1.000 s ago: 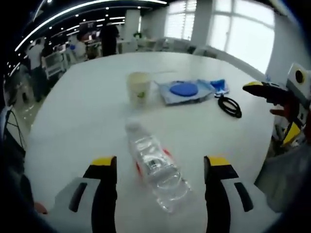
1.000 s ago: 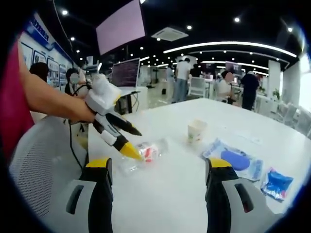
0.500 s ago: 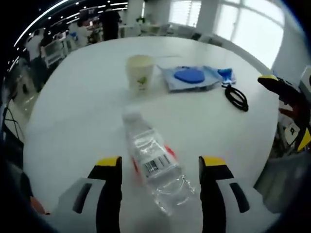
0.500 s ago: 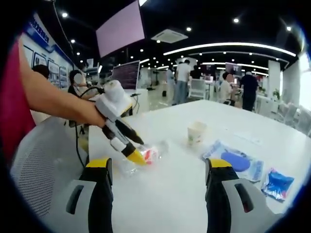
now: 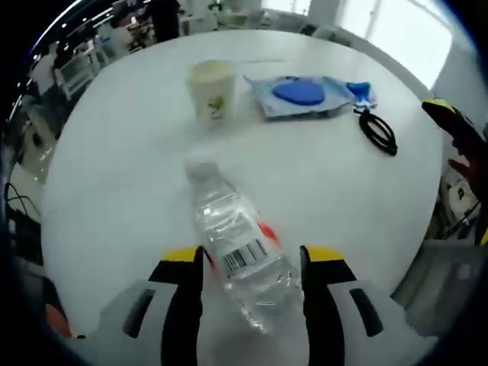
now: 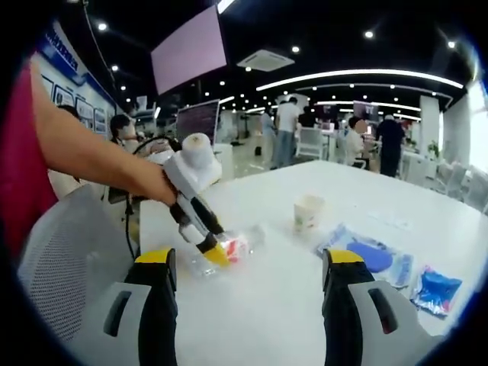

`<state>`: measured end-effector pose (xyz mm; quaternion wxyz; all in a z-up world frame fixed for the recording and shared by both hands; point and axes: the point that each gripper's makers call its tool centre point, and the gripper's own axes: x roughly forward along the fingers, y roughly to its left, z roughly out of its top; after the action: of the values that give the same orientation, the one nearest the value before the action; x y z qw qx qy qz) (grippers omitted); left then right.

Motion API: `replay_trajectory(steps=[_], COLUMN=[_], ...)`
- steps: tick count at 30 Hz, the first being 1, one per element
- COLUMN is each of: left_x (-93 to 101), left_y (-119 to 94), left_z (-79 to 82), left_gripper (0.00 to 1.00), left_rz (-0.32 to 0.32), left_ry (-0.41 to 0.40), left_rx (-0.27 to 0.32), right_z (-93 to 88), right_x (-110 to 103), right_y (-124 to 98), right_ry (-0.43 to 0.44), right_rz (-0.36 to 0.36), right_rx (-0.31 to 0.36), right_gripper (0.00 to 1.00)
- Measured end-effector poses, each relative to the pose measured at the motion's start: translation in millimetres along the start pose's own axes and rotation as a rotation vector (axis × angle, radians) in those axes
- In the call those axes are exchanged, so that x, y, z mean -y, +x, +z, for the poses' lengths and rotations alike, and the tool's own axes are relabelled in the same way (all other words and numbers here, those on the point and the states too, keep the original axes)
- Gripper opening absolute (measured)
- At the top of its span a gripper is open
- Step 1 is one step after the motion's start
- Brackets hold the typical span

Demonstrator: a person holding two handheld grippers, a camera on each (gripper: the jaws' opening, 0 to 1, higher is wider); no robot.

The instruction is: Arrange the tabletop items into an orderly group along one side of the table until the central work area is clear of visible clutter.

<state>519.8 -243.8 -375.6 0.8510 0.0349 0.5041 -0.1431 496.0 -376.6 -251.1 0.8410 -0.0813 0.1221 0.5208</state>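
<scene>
My left gripper (image 5: pixel 248 267) has its yellow-tipped jaws spread either side of the clear plastic water bottle (image 5: pixel 236 255), which lies on its side on the white round tabletop (image 5: pixel 114 191); whether they press it I cannot tell; whether the bottle holds anything I cannot tell either. Beyond stands a pale paper cup (image 5: pixel 211 90), upright, contents hidden; just right of it lies a clear flat pouch holding a blue disc (image 5: pixel 300 94), then a coiled black cable (image 5: pixel 379 131). My right gripper (image 6: pixel 248 263) hangs above the tabletop, jaws wide and holding nothing.
</scene>
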Motion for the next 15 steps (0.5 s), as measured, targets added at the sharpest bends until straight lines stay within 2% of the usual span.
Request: replay_trajectory(steps=[15], left_x=[2.2], left_y=[5.0], left_z=[-4.0], left_gripper=[0.46], left_rz=[0.001], left_ry=[-0.033], left_rx=[-0.051], right_z=[0.2], right_x=[-0.6], right_y=[-1.1], right_ry=[0.001], right_rz=[0.001], right_rx=[0.001], right_gripper=[0.78])
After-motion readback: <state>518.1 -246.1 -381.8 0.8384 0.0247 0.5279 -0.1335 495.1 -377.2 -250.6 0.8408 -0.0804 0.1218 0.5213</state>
